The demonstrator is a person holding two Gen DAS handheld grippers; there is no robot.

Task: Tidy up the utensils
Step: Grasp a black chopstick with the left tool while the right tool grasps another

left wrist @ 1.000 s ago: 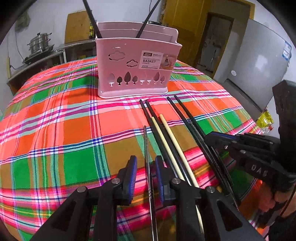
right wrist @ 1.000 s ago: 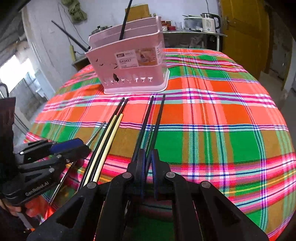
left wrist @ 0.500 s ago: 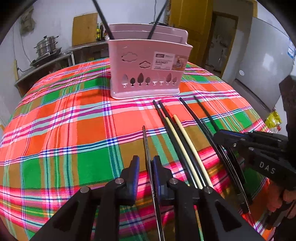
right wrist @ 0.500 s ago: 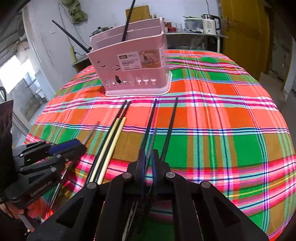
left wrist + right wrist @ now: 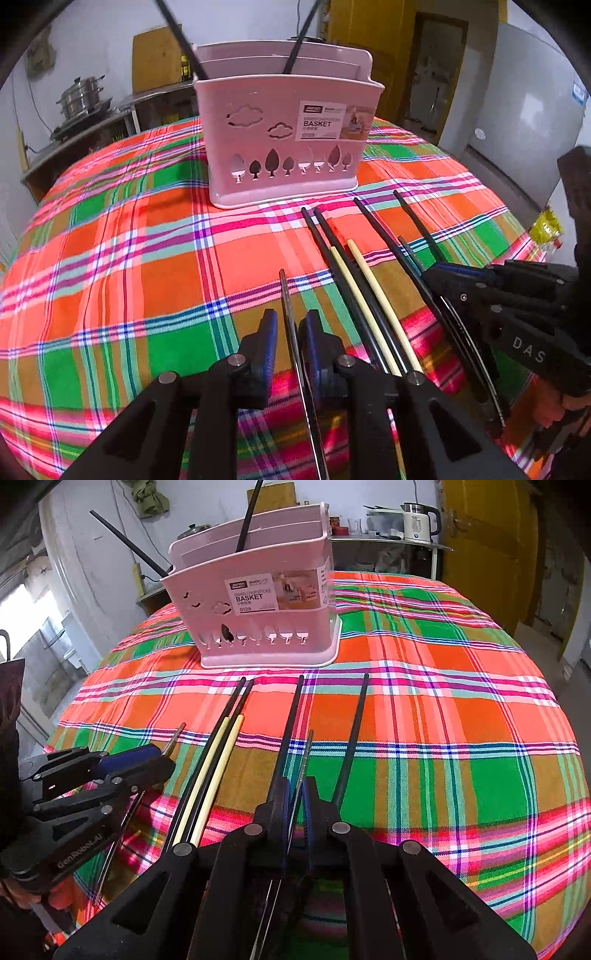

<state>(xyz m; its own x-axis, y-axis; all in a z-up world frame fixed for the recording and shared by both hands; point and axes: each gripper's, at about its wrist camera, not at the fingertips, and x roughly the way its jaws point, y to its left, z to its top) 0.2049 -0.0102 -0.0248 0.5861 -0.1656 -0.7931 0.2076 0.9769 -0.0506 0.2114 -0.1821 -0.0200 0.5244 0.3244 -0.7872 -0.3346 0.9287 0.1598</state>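
Your left gripper [image 5: 287,334] sits low over the plaid tablecloth [image 5: 110,266], jaws open a narrow gap around a thin metal chopstick [image 5: 286,295]; whether the pads actually touch it, I cannot tell. Your right gripper [image 5: 297,799] is nearly closed on a second metal chopstick [image 5: 307,751], with a black chopstick [image 5: 291,716] pressed along its left finger [image 5: 277,805] and another black one [image 5: 354,734] angling off just to the right. Between your 2 tools lie 2 cream chopsticks [image 5: 218,760] bracketed by 2 black ones [image 5: 325,243], side by side on the cloth. The pink basket [image 5: 284,147] stands upright at the far end of the row, 2 dark sticks [image 5: 177,37] leaning out of it
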